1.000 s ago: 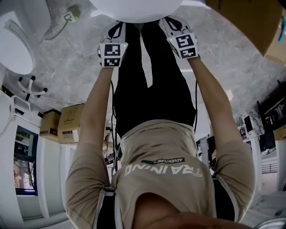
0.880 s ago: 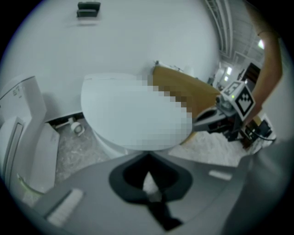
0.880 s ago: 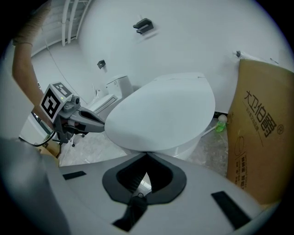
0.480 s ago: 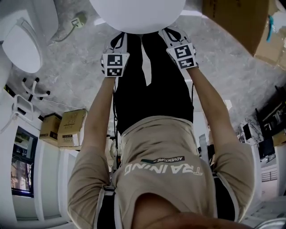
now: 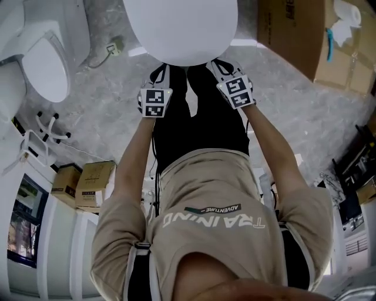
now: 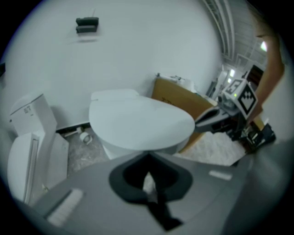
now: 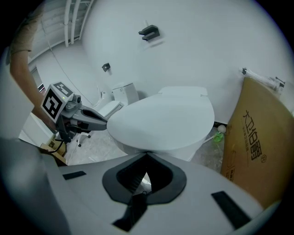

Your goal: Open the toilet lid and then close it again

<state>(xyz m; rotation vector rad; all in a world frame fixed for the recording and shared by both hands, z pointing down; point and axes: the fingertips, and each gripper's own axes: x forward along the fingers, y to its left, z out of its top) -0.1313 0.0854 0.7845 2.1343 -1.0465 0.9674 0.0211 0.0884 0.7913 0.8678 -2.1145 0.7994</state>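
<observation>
The white toilet lid (image 5: 179,26) lies shut over its bowl, right in front of me. In the head view my left gripper (image 5: 158,73) and right gripper (image 5: 220,66) sit side by side at the lid's near edge. Both grippers are shut with nothing between the jaws. The lid (image 6: 138,124) fills the middle of the left gripper view just beyond the left gripper (image 6: 148,155), with the right gripper (image 6: 216,120) beside its rim. In the right gripper view the lid (image 7: 161,121) lies beyond the right gripper (image 7: 147,154), and the left gripper (image 7: 89,120) points at its left rim.
A second white toilet (image 5: 47,59) stands to the left. A large cardboard box (image 5: 294,35) leans at the right, with a paper roll (image 5: 346,14) behind it. Small boxes (image 5: 94,176) and a white wheeled base (image 5: 50,126) stand on the grey marbled floor (image 5: 100,100).
The head view has shifted so that more of the lid shows. Both grippers sit lower in the picture, still at the lid's near edge. The lid stays down.
</observation>
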